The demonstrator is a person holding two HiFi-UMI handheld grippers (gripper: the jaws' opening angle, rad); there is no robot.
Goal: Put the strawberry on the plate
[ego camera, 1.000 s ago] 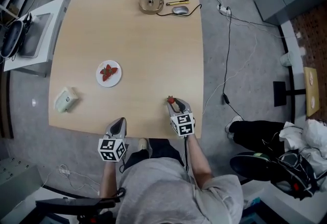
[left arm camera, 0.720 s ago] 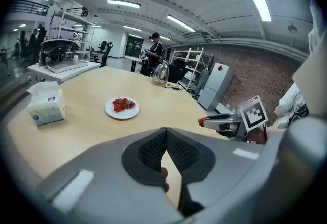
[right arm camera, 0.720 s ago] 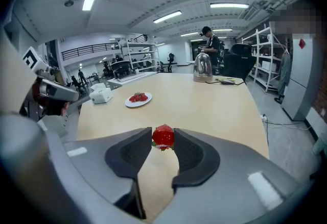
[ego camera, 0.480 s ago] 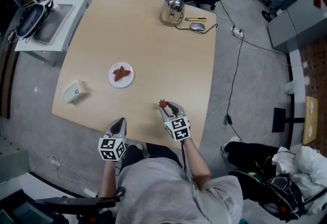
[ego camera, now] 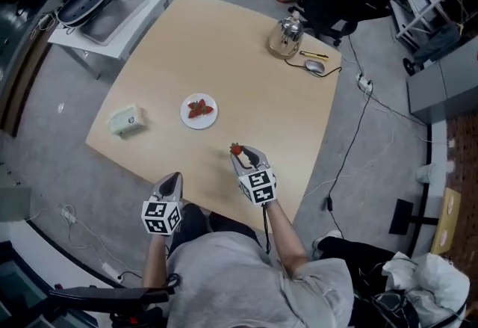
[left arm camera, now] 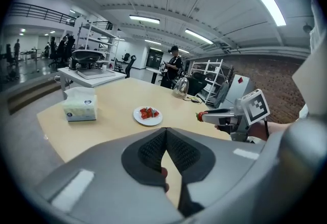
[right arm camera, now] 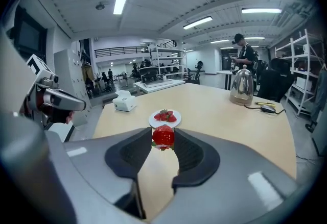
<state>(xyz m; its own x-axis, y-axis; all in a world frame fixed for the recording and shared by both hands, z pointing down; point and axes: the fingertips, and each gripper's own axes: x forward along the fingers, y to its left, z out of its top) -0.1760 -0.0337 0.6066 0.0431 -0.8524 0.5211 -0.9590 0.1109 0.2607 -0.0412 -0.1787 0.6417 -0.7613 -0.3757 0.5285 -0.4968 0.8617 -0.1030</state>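
Over the table [ego camera: 246, 72] edge, right hand-held gripper [ego camera: 238, 154] clamps strawberry [ego camera: 236, 148]; left hand-held gripper [ego camera: 173, 179] closed; bare tabletop ahead.

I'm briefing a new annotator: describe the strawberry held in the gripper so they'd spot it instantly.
Find the pale wooden table; over its near edge reaches the right gripper. The strawberry is pinched between its fingers, unlike the strawberries lying on the white plate.

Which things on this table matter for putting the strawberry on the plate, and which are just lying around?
Job: strawberry, gripped by the right gripper; plate, already holding strawberries.
Lying about: tissue box; kettle; computer mouse.
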